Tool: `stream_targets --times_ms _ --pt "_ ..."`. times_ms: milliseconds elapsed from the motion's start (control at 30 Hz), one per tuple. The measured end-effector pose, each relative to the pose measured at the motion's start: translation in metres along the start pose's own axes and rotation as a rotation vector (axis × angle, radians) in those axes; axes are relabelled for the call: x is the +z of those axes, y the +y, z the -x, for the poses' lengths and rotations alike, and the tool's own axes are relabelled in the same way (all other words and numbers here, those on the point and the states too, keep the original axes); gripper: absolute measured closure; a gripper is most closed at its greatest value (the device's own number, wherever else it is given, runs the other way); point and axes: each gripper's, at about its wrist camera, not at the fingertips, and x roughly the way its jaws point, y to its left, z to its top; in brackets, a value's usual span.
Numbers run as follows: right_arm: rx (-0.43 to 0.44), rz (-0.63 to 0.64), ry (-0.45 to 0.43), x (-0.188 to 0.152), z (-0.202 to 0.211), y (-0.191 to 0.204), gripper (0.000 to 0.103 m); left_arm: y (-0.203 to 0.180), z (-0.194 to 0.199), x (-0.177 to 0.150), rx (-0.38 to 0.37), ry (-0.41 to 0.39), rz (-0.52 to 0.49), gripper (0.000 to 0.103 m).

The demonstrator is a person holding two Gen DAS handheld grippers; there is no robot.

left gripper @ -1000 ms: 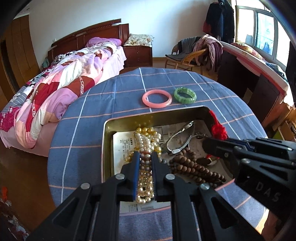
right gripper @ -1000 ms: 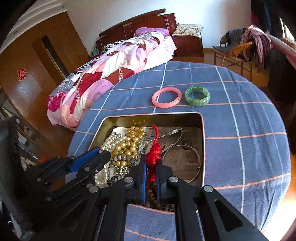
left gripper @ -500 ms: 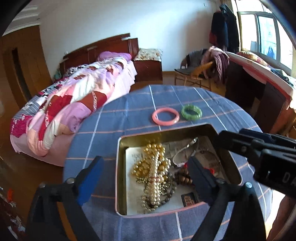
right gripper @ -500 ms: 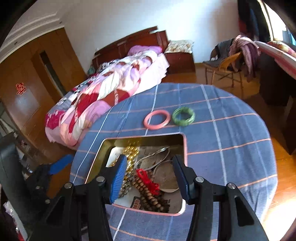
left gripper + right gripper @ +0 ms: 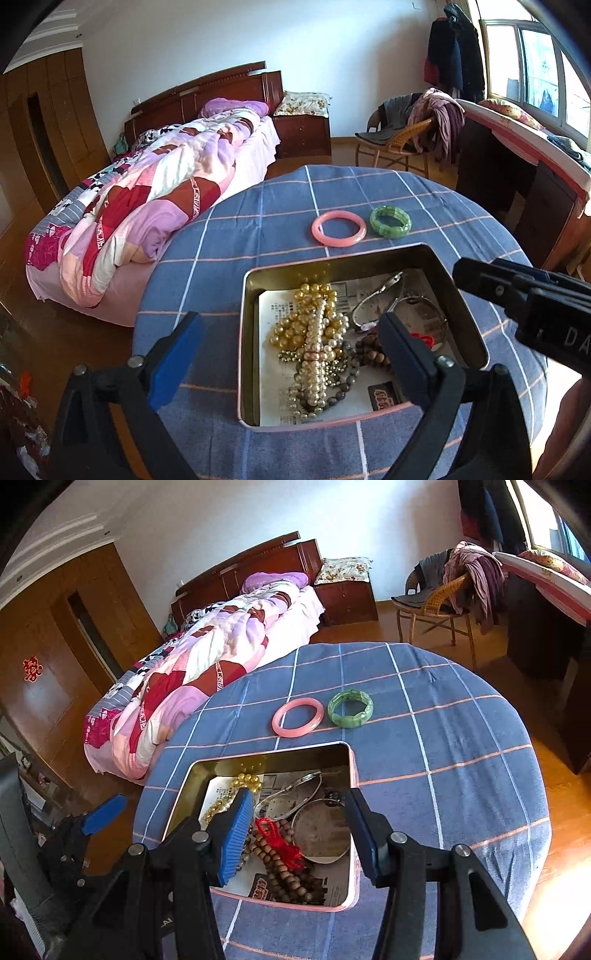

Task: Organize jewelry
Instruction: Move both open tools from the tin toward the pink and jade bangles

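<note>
While both pairs of tongs hang spread apart and empty above the rectangular gold-coloured metal tin [image 5: 248, 332], the left tongs [image 5: 288, 343] over the white and gold pearl strands [image 5: 314, 332] and the right tongs [image 5: 299, 830] over the brown wooden bead string with its red tassel [image 5: 284, 856], most of the jewelry lies tangled inside. Only the pink round bangle [image 5: 339, 228] and the green segmented bracelet [image 5: 390, 221] sit side by side on the blue checked round surface [image 5: 258, 229] beyond the tin. Sorting seems barely begun: pearls, beads and silver hoops [image 5: 317, 827] remain to be separated.
</note>
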Motion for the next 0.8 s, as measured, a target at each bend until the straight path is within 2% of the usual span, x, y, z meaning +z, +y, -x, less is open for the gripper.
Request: stream_targets --times_ms 333,500,633,800 --pt "-0.030 -0.024 0.028 0.001 -0.013 -0.013 0.050 0.005 -0.014 -0.004 -0.004 0.048 0.015 0.004" --pt "-0.059 -0.044 0.036 0.005 -0.020 -0.028 0.041 0.010 -0.019 -0.007 -0.028 0.067 0.013 0.004" --pt "-0.079 -0.043 0.046 0.014 -0.026 -0.040 0.041 0.016 -0.022 -0.003 -0.051 0.064 -0.007 0.004" --pt "-0.096 -0.028 0.063 0.035 -0.039 -0.053 0.040 0.029 -0.027 0.020 -0.126 0.063 0.001 0.004"
